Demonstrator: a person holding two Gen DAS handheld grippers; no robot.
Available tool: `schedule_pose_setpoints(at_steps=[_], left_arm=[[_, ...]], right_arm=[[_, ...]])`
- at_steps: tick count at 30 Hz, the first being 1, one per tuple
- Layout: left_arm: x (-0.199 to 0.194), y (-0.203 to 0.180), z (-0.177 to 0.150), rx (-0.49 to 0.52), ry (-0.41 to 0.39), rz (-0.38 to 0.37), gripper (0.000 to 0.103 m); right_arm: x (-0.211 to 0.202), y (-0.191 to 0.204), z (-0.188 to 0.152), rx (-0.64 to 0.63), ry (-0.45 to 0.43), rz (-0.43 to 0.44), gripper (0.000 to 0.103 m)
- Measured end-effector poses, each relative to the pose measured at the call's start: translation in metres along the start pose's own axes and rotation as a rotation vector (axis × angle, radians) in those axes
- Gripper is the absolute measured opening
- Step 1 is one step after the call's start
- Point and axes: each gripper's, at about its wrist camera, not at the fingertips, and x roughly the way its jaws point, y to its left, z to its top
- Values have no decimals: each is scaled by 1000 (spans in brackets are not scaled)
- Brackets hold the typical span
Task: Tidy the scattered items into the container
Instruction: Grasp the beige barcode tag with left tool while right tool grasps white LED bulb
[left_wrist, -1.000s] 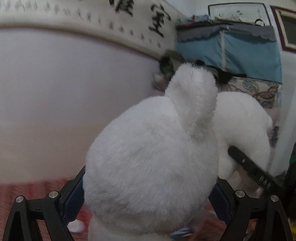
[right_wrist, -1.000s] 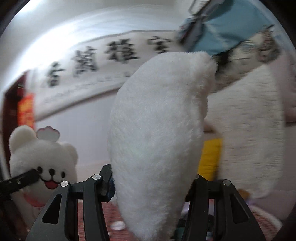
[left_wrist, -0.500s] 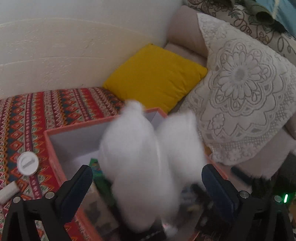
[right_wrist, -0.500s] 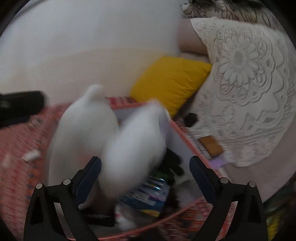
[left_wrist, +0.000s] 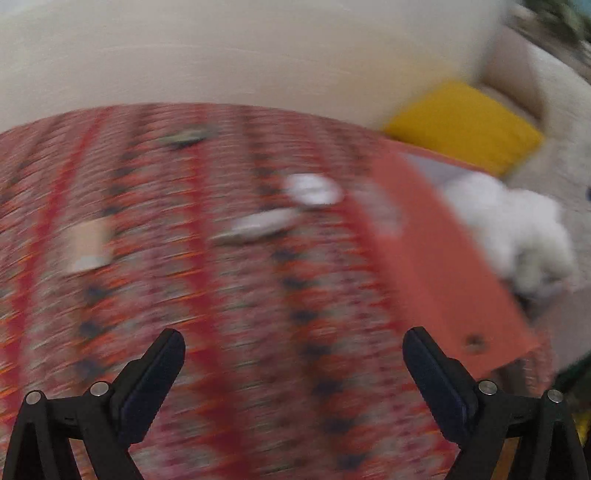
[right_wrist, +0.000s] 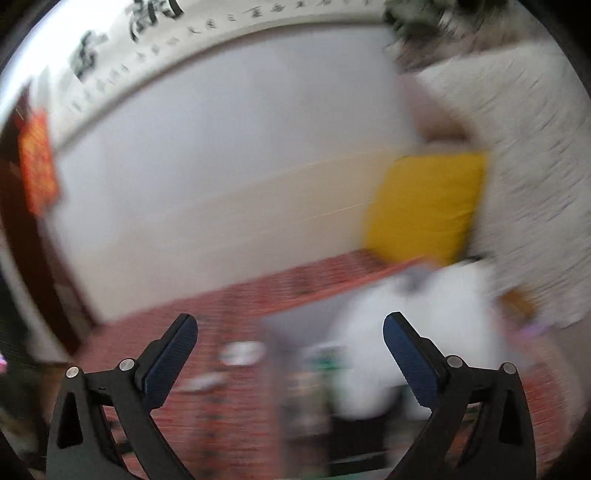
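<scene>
The box (left_wrist: 443, 254) sat at the right of my left view, its orange side wall facing me, resting on the red patterned cloth (left_wrist: 221, 332). A white plush (left_wrist: 513, 229) lay in it, its fur rising above the far rim. In my right view the plush (right_wrist: 406, 332) showed as a white blur inside the box (right_wrist: 295, 369), with some darker things beside it that I could not make out.

Out on the cloth, left of the box, lay the loose items. A round white cap (left_wrist: 314, 189) was nearest the box wall. A pale long piece (left_wrist: 258, 226) lay just beside the cap, on its near left. A small tan card (left_wrist: 88, 242) was well off to the left, and a dark flat thing (left_wrist: 184, 137) lay far back near the wall. All were smeared, so I could not tell more of them.

My left gripper (left_wrist: 293, 354) hung over bare cloth, jaws spread wide with nothing between them. My right gripper (right_wrist: 290, 334) pointed toward the box, its jaws opening and already wide, and they gripped nothing; the plush lay beyond them, apart from the pads.

A yellow cushion (left_wrist: 465, 125) leaned behind the box against the pale wall (left_wrist: 258, 55). A lace-covered cushion (right_wrist: 535, 166) stood to the right of it. A scroll (right_wrist: 147, 37) with black writing hung high on the wall.
</scene>
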Motion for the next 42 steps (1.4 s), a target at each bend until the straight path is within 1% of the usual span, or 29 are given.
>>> schedule_pose_setpoints(at_steps=[2, 3, 5, 7, 8, 10, 12, 13, 15, 17, 21, 23, 24, 26, 28, 29, 30, 31, 32, 33, 34, 35, 36, 37, 38, 40, 42], left_arm=[[-9, 36, -8, -39, -21, 67, 98], [-12, 52, -9, -56, -31, 88, 98], [-11, 87, -7, -126, -41, 117, 98], [-1, 110, 0, -180, -38, 107, 98], [7, 121, 6, -205, -37, 109, 98], [25, 130, 14, -229, -21, 98, 98], [49, 135, 19, -237, 10, 76, 98], [60, 138, 22, -241, 26, 65, 98], [80, 145, 28, -251, 50, 57, 98], [97, 154, 36, -262, 67, 59, 98], [127, 176, 49, -311, 73, 68, 98], [138, 175, 59, -283, 57, 90, 99], [145, 169, 62, -240, 62, 119, 102], [159, 158, 67, -155, 69, 177, 101], [168, 147, 64, -67, 36, 231, 101], [167, 147, 61, -63, 17, 233, 96], [162, 149, 61, -79, -3, 214, 70], [158, 153, 60, -99, -23, 191, 49], [154, 161, 60, -141, -34, 149, 48], [151, 169, 60, -181, -44, 109, 39], [148, 175, 59, -204, -47, 89, 35], [146, 182, 59, -227, -50, 68, 33], [144, 188, 58, -248, -54, 50, 30], [139, 189, 58, -252, -62, 42, 27], [134, 189, 59, -256, -70, 35, 22], [124, 184, 60, -247, -78, 31, 21], [116, 178, 61, -230, -85, 35, 21]], right_arm=[[17, 23, -7, 84, 52, 197, 102], [30, 35, -13, 119, 90, 262, 102], [56, 60, -26, 187, 168, 389, 102], [85, 80, -42, 239, 249, 441, 102], [102, 90, -53, 265, 294, 442, 102], [136, 110, -75, 317, 384, 442, 102], [168, 116, -102, 373, 459, 387, 102], [185, 117, -113, 407, 490, 347, 102], [209, 112, -132, 452, 524, 301, 98], [235, 108, -149, 486, 555, 263, 97], [275, 110, -166, 477, 584, 220, 95], [294, 116, -173, 466, 598, 205, 95], [300, 117, -176, 460, 605, 190, 95], [314, 121, -182, 438, 620, 150, 95], [326, 122, -188, 409, 624, 109, 95], [333, 122, -191, 396, 622, 94, 95], [336, 123, -191, 384, 608, 97, 95], [338, 125, -190, 371, 593, 101, 95], [341, 129, -188, 347, 588, 100, 95], [344, 136, -188, 298, 594, 103, 86], [347, 143, -187, 248, 601, 106, 73], [350, 147, -187, 214, 613, 113, 31], [352, 151, -189, 207, 626, 138, 21], [355, 156, -190, 201, 638, 165, 16], [353, 160, -189, 188, 634, 167, 15], [351, 169, -187, 150, 628, 168, 15], [346, 176, -181, 142, 613, 192, 14]])
